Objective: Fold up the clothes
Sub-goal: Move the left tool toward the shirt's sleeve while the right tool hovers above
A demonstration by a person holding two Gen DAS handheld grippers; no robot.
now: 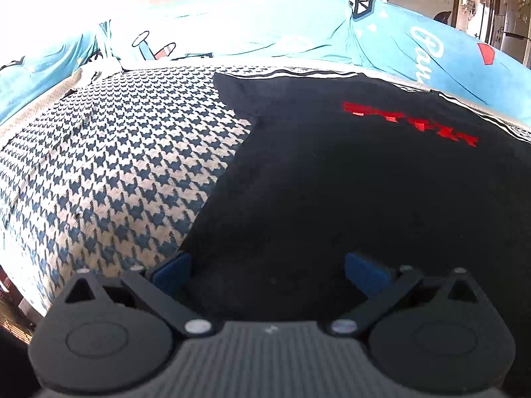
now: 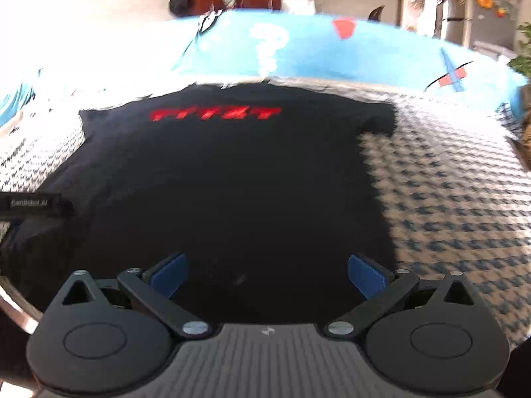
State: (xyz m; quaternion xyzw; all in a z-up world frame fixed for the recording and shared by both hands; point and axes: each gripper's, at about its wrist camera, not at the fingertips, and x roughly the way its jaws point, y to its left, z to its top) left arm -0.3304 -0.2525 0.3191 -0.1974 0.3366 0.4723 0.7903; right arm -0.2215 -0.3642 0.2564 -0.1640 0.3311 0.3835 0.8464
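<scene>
Black tee (image 2: 215,179) flat on houndstooth cover (image 1: 109,172), red print (image 2: 215,112) at far end. Left gripper (image 1: 267,275), right gripper (image 2: 268,275) above near hem, jaws wide, holding nothing. Risk: pinch catches cover too, drags both.

The T-shirt (image 2: 215,179) lies flat on the patterned blanket (image 2: 448,199) — printed sheet (image 2: 315,46) behind both.
</scene>
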